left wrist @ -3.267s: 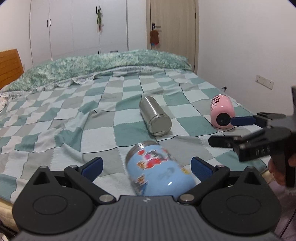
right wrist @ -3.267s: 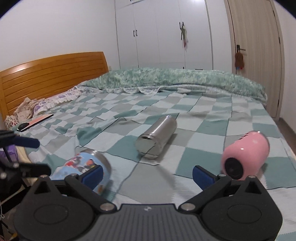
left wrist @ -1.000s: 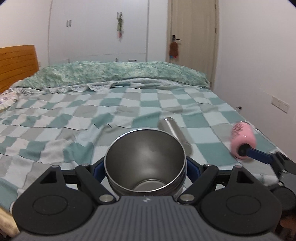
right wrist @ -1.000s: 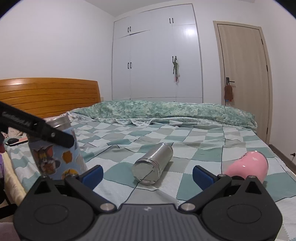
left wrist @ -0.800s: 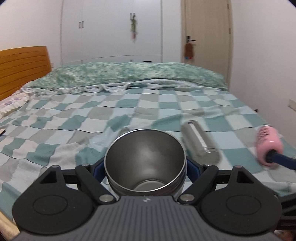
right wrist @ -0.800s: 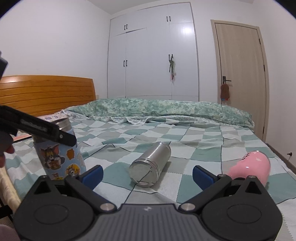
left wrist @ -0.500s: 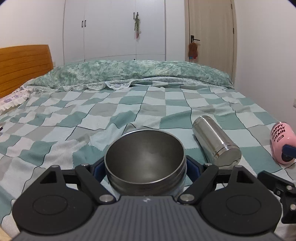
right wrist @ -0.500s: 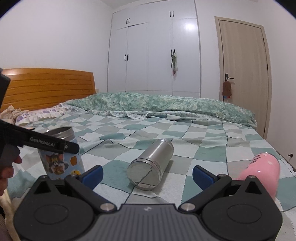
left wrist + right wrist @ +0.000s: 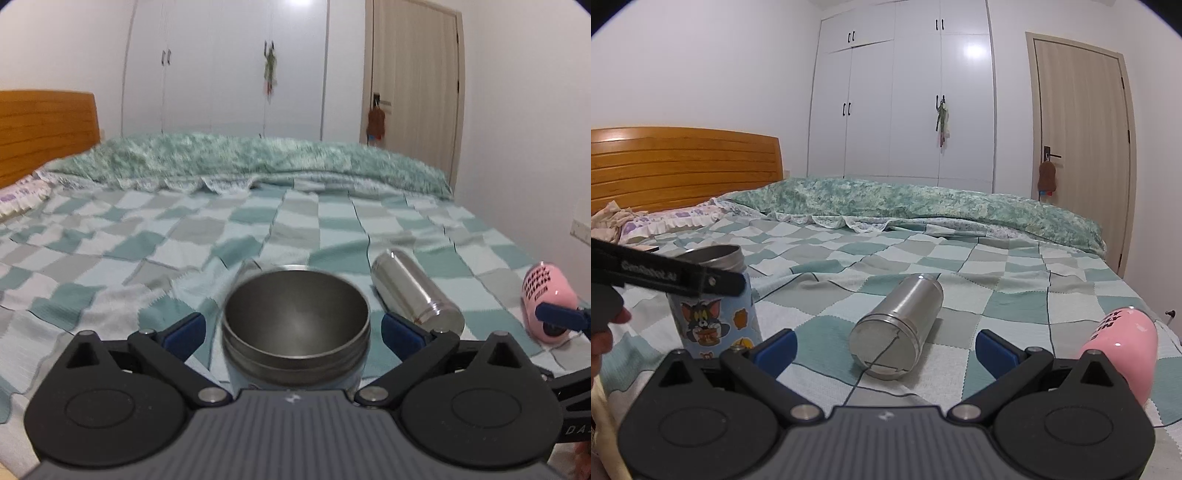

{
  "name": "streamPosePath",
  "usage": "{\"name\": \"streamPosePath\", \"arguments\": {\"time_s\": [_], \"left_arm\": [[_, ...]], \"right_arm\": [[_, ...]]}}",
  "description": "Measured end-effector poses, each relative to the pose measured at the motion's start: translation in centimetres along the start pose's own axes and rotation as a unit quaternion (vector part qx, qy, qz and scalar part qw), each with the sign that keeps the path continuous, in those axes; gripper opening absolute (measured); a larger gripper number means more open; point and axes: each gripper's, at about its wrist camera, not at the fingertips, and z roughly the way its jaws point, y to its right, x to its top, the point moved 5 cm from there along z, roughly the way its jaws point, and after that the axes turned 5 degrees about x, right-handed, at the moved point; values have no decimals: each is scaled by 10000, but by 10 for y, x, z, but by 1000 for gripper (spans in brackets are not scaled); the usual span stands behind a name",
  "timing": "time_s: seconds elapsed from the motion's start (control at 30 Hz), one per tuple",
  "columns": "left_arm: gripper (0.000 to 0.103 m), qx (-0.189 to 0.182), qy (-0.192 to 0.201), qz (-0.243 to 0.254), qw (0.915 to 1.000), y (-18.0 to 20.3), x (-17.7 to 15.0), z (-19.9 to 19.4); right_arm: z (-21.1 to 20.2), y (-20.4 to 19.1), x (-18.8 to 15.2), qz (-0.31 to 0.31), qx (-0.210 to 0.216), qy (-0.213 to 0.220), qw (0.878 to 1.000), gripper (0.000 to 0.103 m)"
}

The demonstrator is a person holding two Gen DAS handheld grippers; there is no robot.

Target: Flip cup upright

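blue cartoon cup stands upright between the spread left gripper; the right gripper gapes empty.

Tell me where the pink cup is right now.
The pink cup lies on its side at the right edge of the checkered bedspread, right of the steel cup, just beyond the open right gripper.
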Motion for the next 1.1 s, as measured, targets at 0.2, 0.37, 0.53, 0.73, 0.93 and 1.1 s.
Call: {"name": "streamPosePath", "arguments": {"time_s": [0.2,0.37,0.53,0.73,0.93,1.1], "left_arm": [[103,-30,462,28,9989,0,11,-42],[103,-77,699,35,9975,5,6,-83],[103,-136,733,-72,9972,8,-11,-118],[103,-108,889,109,9959,22,-42,-153],[103,-210,898,221,9955,38,-72,-172],[103,-190,877,188,9958,42,-99,-172]], "right_arm": [[-23,-5,8,-8,-28,154,9999,103],[-55,-11,9,64,-56,242,9997,103],[-93,-15,5,25,-148,287,9995,103],[-139,-16,-4,10,-299,326,9990,103],[-173,-12,-27,71,-459,281,9985,103],[-188,-6,-54,104,-649,223,9976,103]]}}
